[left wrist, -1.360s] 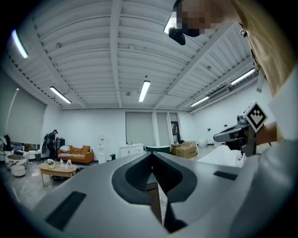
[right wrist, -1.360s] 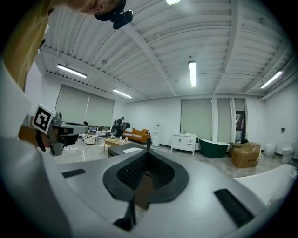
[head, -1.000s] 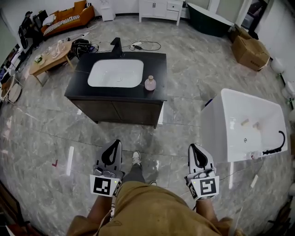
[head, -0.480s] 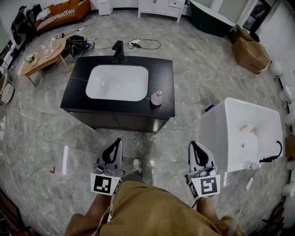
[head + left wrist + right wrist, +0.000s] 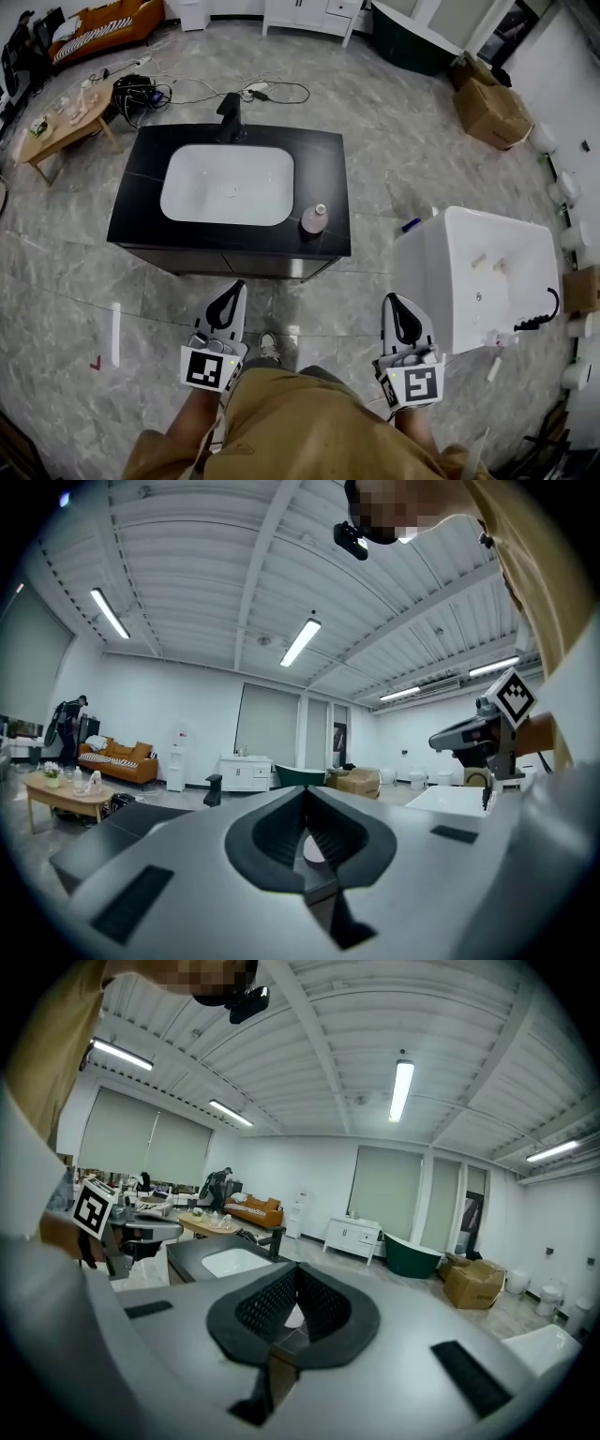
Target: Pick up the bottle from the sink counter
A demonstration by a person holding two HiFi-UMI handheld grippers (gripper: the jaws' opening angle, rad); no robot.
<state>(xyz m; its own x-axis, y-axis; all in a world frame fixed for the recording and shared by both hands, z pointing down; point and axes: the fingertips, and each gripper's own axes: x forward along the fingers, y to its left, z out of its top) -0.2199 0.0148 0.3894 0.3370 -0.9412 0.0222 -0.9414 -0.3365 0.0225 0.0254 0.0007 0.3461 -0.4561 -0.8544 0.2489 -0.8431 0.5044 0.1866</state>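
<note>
Left gripper [image 5: 235, 290] and right gripper [image 5: 393, 303], fingers closed and empty, well apart from bottle [image 5: 314, 221] on sink counter [image 5: 324, 167]

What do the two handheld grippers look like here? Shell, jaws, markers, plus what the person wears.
They match. The left gripper and right gripper have light grey tapered shells and black textured pads. Each carries a white cube with black square markers at its rear. The person wears a tan garment.

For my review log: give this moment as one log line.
stage: pre-grasp | bottle: upright on counter, right of basin, untouched | left hand-held gripper: shut, empty | right hand-held gripper: shut, empty
</note>
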